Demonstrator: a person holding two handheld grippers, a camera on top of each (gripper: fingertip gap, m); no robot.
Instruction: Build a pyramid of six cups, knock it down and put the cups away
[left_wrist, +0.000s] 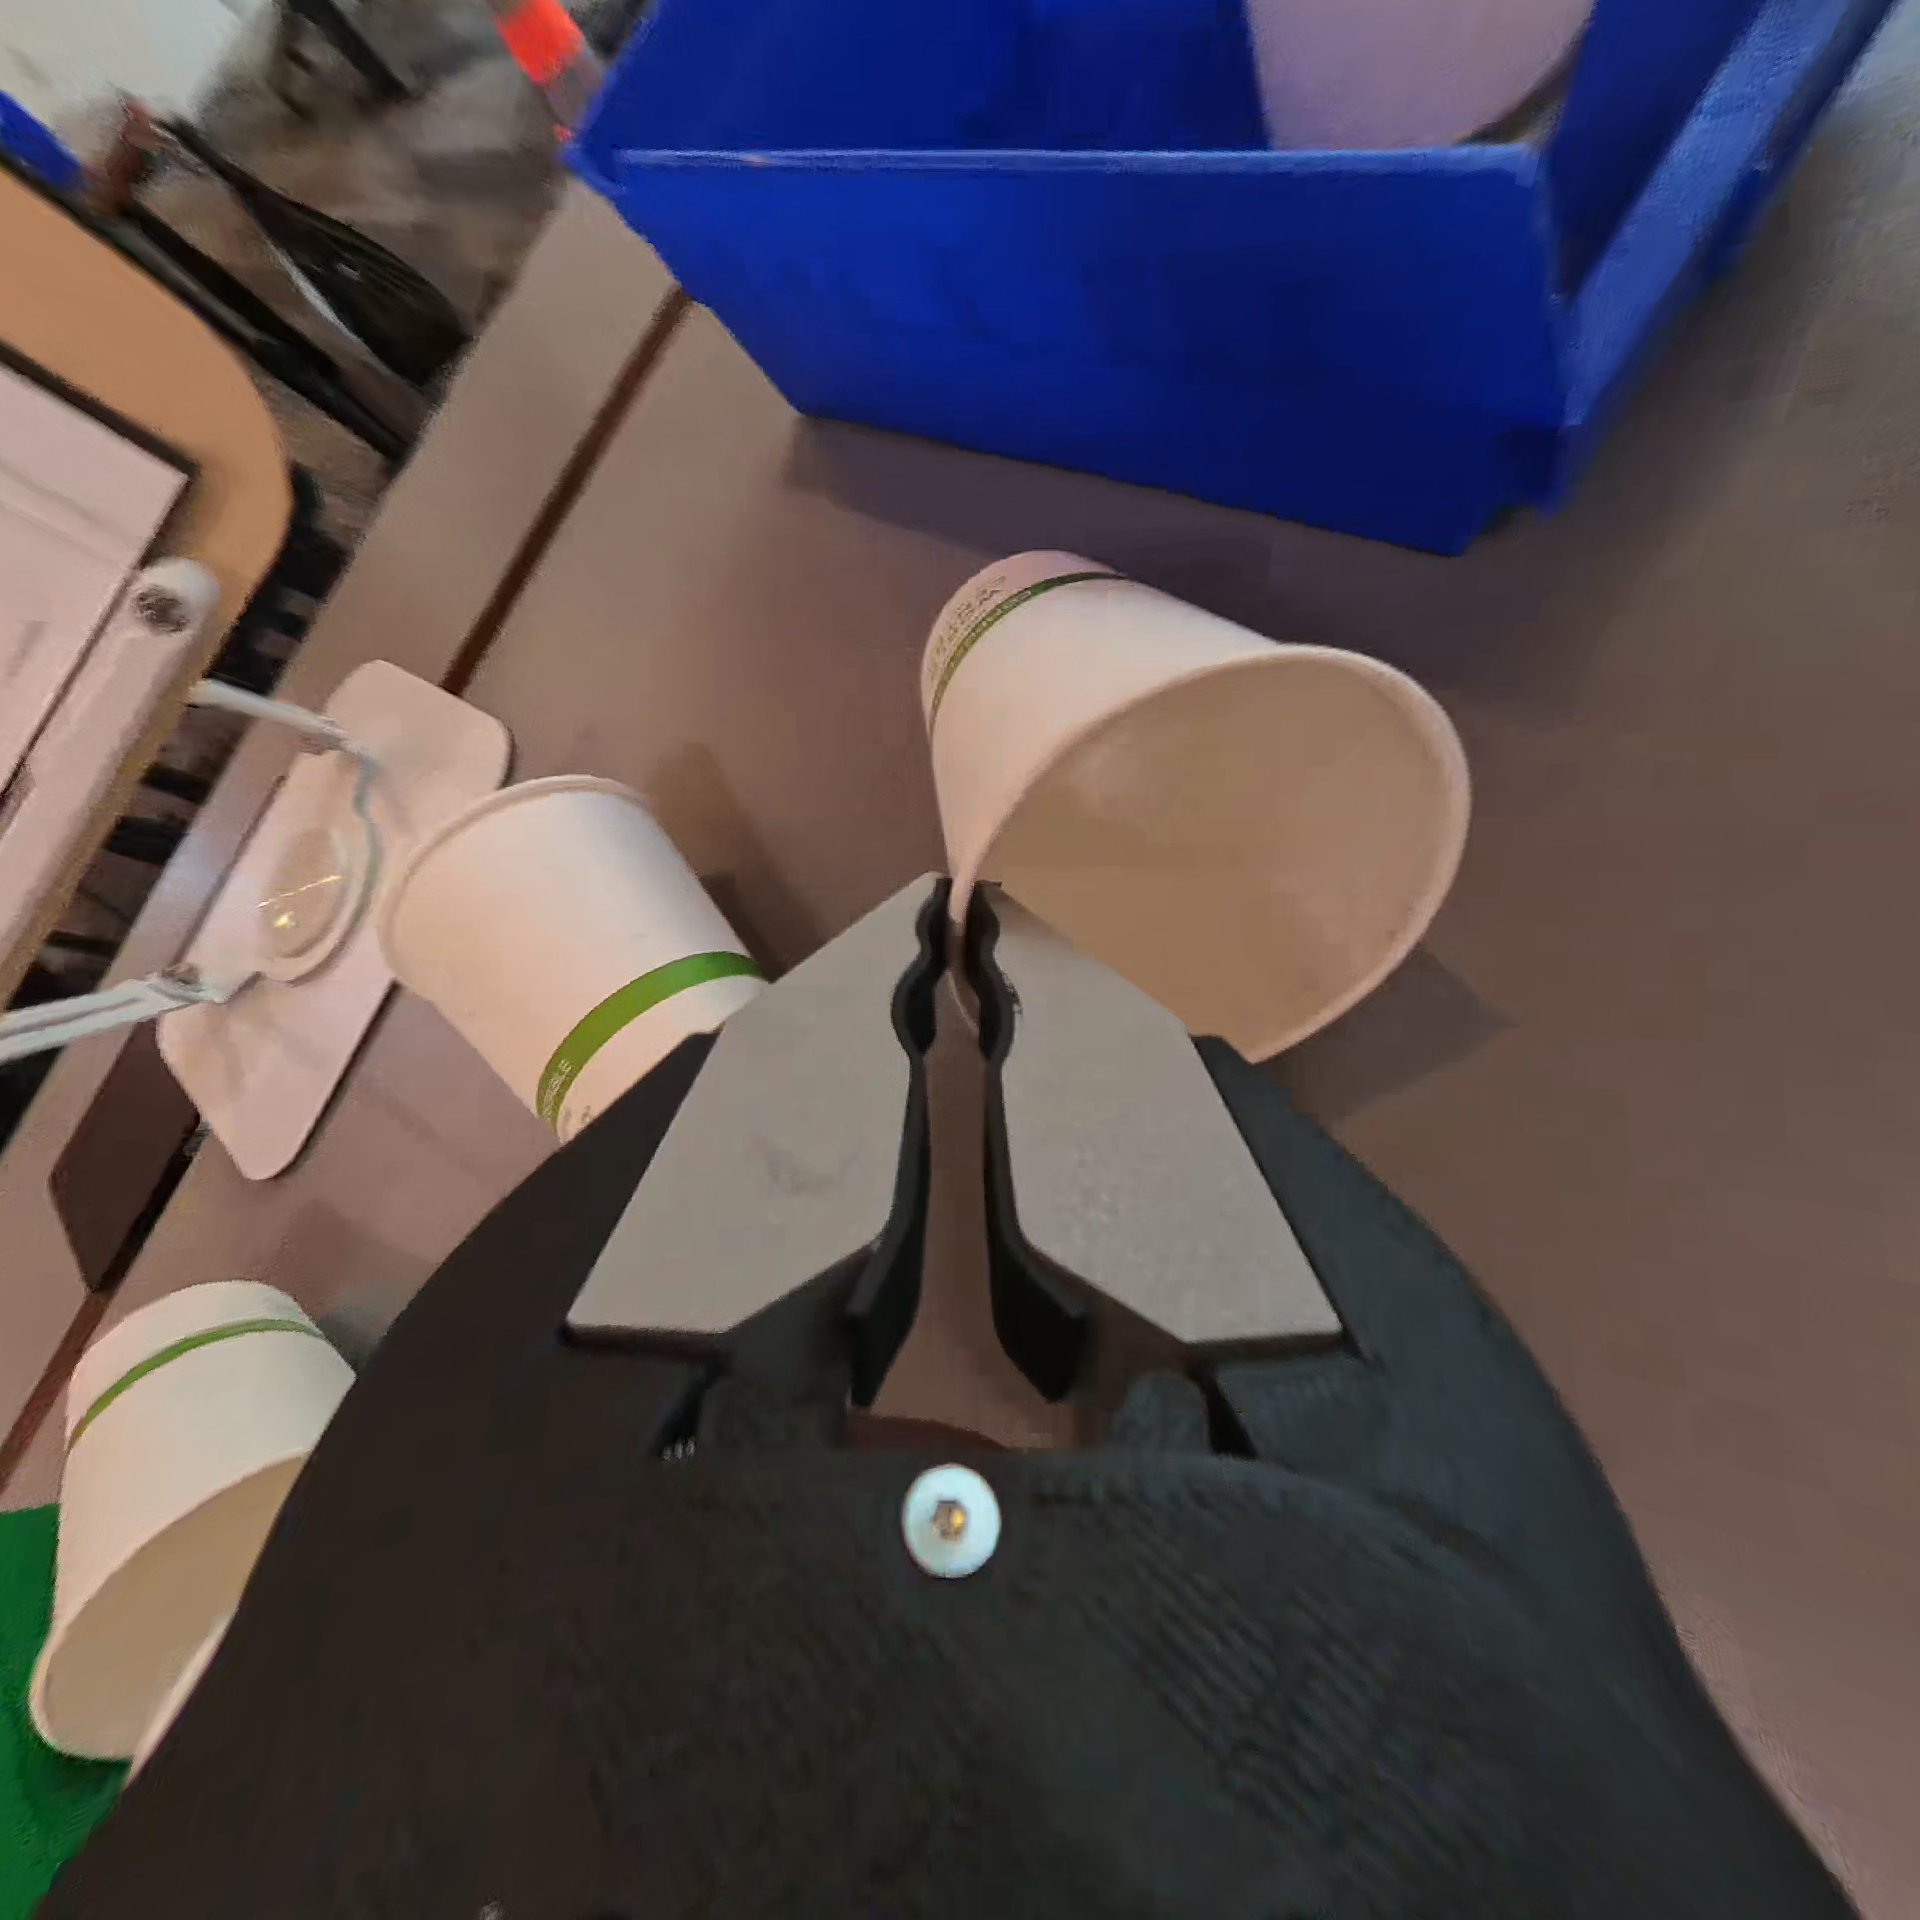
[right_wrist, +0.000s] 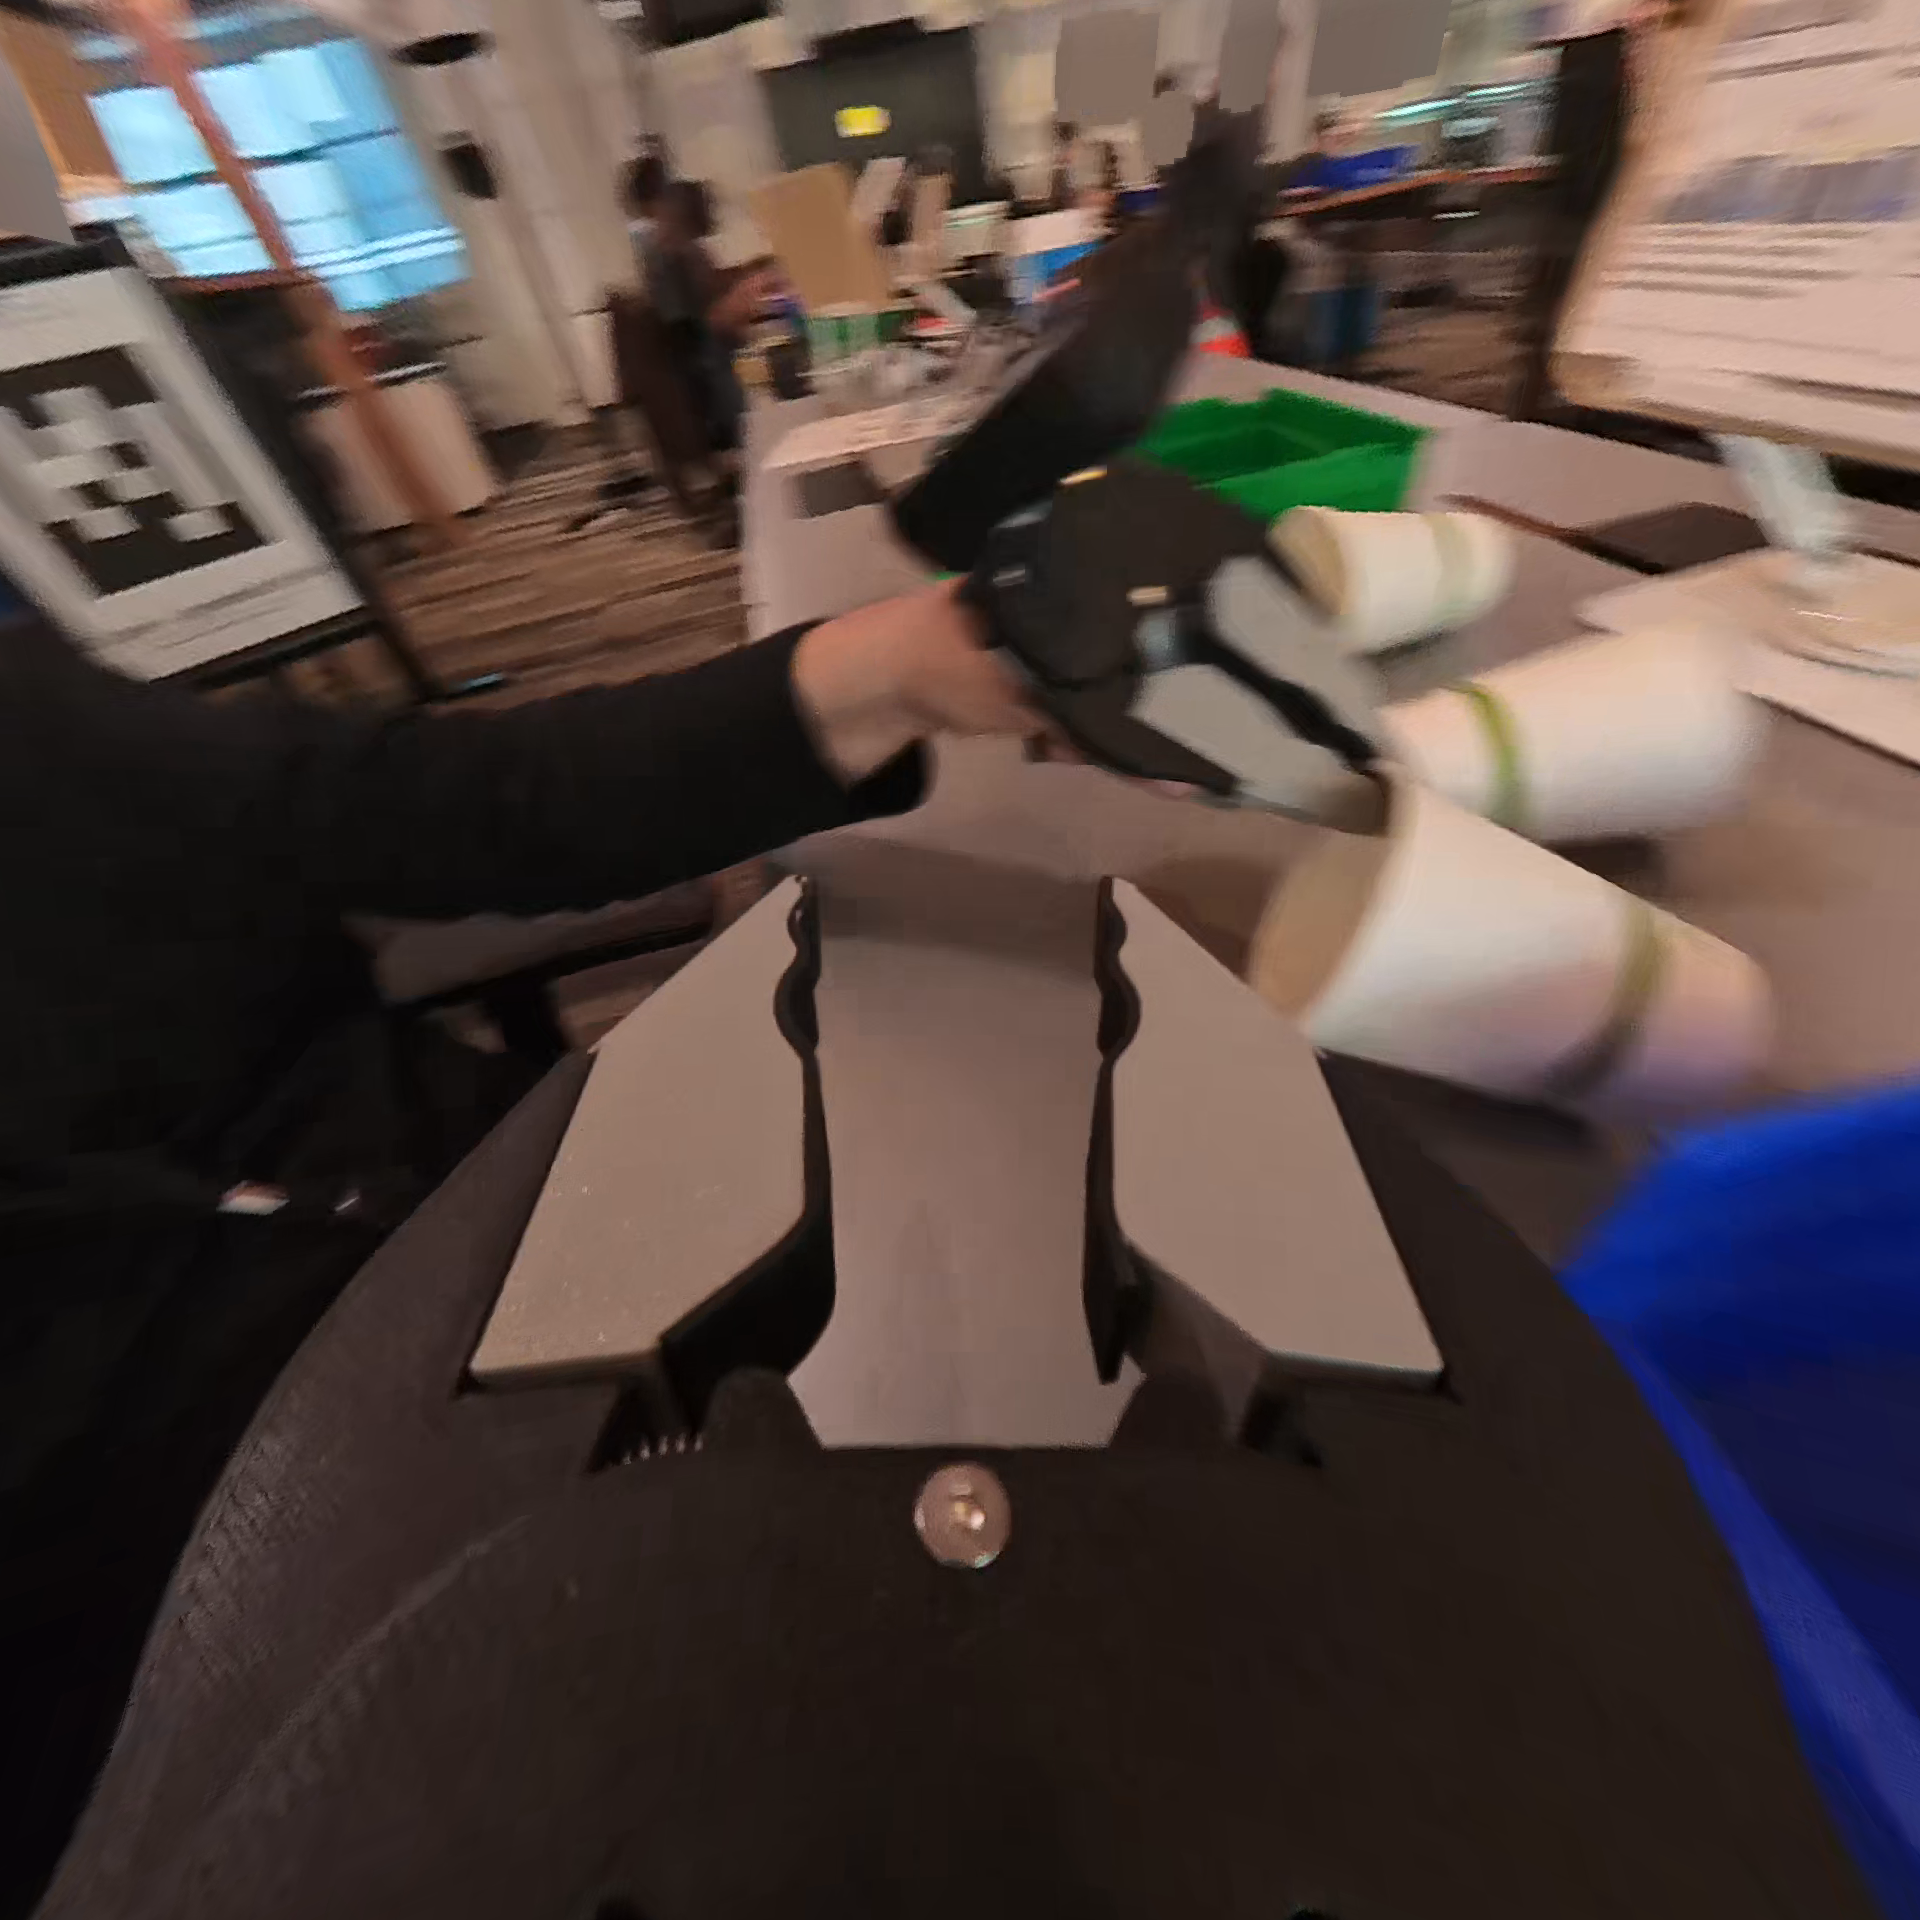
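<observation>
Pyramid already down; cups lay scattered on the brown table (left_wrist: 1558, 1143). Left gripper (left_wrist: 958, 914) was clenched on the rim of one paper cup (left_wrist: 1174, 800), tipped mouth toward the camera, just in front of the blue bin (left_wrist: 1091, 312). Right gripper (right_wrist: 956, 914) hung released and empty. Two more cups lay on their sides at left: one (left_wrist: 561, 935) near the gripper, another (left_wrist: 177, 1496) at the table edge. Judged: the rim pinch looked thin, so lift slowly, clear the bin wall, then drop the cup beside the white one already inside.
</observation>
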